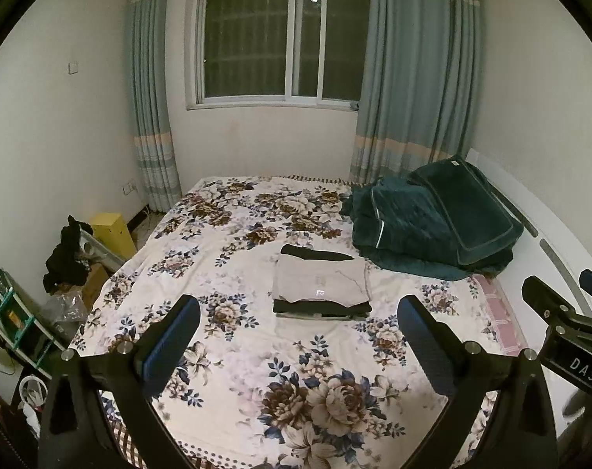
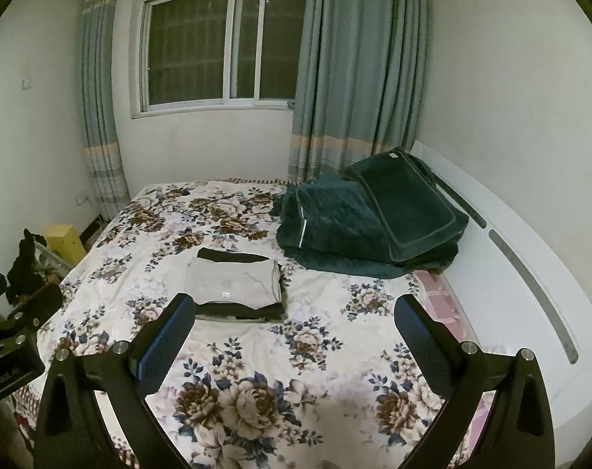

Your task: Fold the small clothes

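Blue-padded fingers (image 1: 170, 346) of the left gripper (image 1: 301, 346) stand spread wide and empty over the flowered bedsheet (image 1: 233, 355); the right gripper (image 2: 296, 344) hangs just beside it, likewise released and holding nothing; straight ahead of both, well beyond the fingertips, lies the stack of folded clothes (image 1: 321, 287), a pale grey piece on top of dark ones, its long axis running across the grippers' line of sight; it sits dead ahead of the left gripper and ahead-left of the right, so the left is probably the better placed to reach it; no unfolded garment shows on the bed, so the folding looks finished or awaiting another piece; beyond and to the right is a heaped dark green quilt (image 1: 432, 222), then a curtained window (image 1: 280, 39).
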A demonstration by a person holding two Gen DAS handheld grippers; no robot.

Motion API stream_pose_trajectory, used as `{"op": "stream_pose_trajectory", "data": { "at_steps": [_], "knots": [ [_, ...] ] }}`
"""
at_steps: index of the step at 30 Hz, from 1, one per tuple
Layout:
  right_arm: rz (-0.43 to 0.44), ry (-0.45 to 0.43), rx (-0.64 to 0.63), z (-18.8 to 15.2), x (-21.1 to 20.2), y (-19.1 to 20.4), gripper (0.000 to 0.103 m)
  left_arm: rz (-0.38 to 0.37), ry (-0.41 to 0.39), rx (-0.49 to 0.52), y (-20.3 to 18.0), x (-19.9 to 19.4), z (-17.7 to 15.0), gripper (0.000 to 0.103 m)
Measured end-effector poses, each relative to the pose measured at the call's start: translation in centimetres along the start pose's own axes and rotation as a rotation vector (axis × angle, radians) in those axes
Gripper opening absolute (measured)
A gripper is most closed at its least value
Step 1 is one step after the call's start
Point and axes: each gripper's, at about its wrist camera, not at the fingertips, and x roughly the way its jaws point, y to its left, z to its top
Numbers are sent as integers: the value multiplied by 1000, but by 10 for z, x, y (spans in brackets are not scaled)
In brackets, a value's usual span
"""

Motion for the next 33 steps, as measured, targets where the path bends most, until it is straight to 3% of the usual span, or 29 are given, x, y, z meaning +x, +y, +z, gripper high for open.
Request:
{"op": "stream_pose_trajectory", "data": {
  "at_steps": [33],
  "knots": [
    [60, -17, -17, 6, -15, -3, 103, 35, -34, 11, -7, -25, 9, 103]
  ]
}}
